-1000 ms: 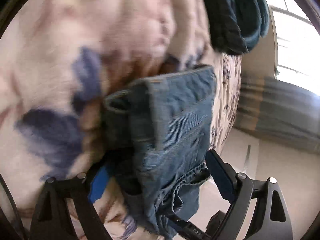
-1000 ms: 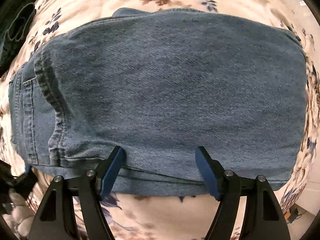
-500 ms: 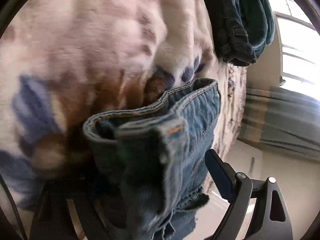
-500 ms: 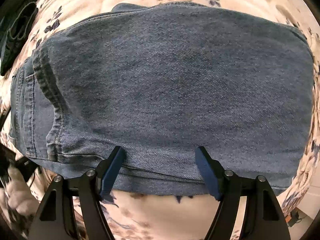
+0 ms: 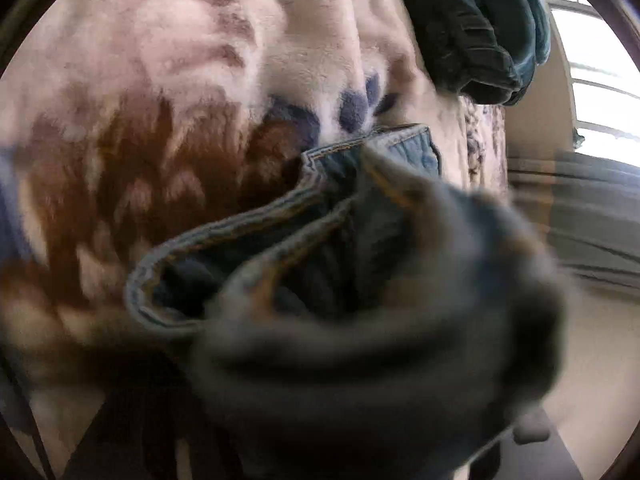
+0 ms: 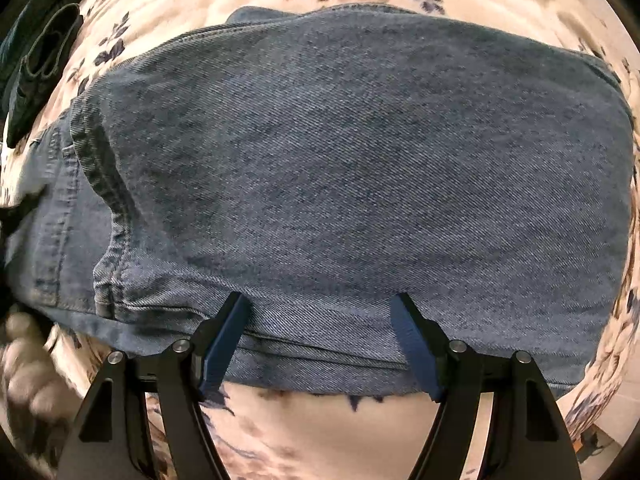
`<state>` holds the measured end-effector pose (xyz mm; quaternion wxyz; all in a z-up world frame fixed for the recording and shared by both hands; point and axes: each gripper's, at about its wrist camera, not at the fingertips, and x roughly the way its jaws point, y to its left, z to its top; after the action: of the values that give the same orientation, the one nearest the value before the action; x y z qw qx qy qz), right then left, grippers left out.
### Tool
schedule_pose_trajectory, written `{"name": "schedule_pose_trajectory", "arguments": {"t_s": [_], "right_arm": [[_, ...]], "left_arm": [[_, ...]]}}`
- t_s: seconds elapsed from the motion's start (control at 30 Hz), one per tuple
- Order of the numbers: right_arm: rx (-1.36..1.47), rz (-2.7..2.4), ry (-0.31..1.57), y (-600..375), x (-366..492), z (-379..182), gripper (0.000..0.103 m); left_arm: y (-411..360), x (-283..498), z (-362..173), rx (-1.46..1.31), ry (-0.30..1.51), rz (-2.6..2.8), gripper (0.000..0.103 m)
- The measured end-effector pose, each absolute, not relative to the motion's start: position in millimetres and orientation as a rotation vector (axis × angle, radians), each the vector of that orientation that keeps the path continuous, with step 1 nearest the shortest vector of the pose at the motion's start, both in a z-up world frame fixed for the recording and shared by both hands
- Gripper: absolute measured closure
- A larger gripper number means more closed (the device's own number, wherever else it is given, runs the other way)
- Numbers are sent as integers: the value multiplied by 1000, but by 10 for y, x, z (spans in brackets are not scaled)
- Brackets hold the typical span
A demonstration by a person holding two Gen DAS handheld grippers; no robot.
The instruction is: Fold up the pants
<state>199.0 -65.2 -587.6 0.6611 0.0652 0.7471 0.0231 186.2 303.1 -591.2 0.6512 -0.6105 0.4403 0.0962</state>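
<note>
Left gripper (image 5: 360,420) buried under blurred jeans (image 5: 360,280), jaws just closing, grip unclear. Right gripper (image 6: 320,344) spread wide over jeans (image 6: 360,160), gripping nothing.

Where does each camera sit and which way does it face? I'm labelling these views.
Left wrist: on the left hand-held gripper, angled down along the floral blanket, jeans bunched against the lens; its fingers are hidden.
Right wrist: on the right hand-held gripper, facing straight down at the folded jeans; open blue fingers show.
Shared: jeans, blanket.

Both views close over jeans (image 6: 360,168) (shared)
</note>
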Motion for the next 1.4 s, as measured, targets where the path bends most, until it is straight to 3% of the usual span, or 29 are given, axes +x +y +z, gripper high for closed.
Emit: {"name": "schedule_pose_trajectory", "arguments": {"t_s": [0.03, 0.13, 0.33, 0.6, 0.77, 0.93, 1.07, 1.2, 1.27, 1.33, 1.4], "right_arm": [[154, 55, 1689, -669, 1996, -5865, 26], [181, 43, 1658, -813, 2016, -5803, 28], [289, -67, 1593, -1336, 1951, -5725, 28], [714, -4, 1510, -2360, 1790, -5586, 28], [837, -93, 1393, -3346, 1455, -5432, 28], [772, -312, 1433, -4134, 1044, -5597, 28], [833, -417, 1440, -4580, 748, -5729, 27], [855, -388, 1418, -4802, 691, -5655, 26], [841, -342, 1392, -4880, 720, -5554, 21], [828, -291, 1364, -4901, 814, -5406, 19], [815, -242, 1345, -4802, 1000, -5277, 19]], "left_arm": [[3011, 1879, -5835, -1350, 992, 196, 71], [2820, 1941, -5411, -1193, 964, 124, 76], [2102, 2162, -4462, -852, 904, -45, 77], [637, 2127, -3907, -500, 913, -326, 78], [-579, 2023, -4092, -310, 1006, -483, 78], [-1802, 1834, -4819, 17, 1155, -543, 78], [-2124, 1760, -5300, 230, 1212, -540, 76], [-2103, 1853, -5028, 299, 1199, -542, 58], [-1994, 1854, -4858, 289, 1171, -538, 23], [-1986, 1826, -4692, 267, 1151, -554, 1], [-1891, 1818, -4522, 234, 1157, -552, 0]]}}
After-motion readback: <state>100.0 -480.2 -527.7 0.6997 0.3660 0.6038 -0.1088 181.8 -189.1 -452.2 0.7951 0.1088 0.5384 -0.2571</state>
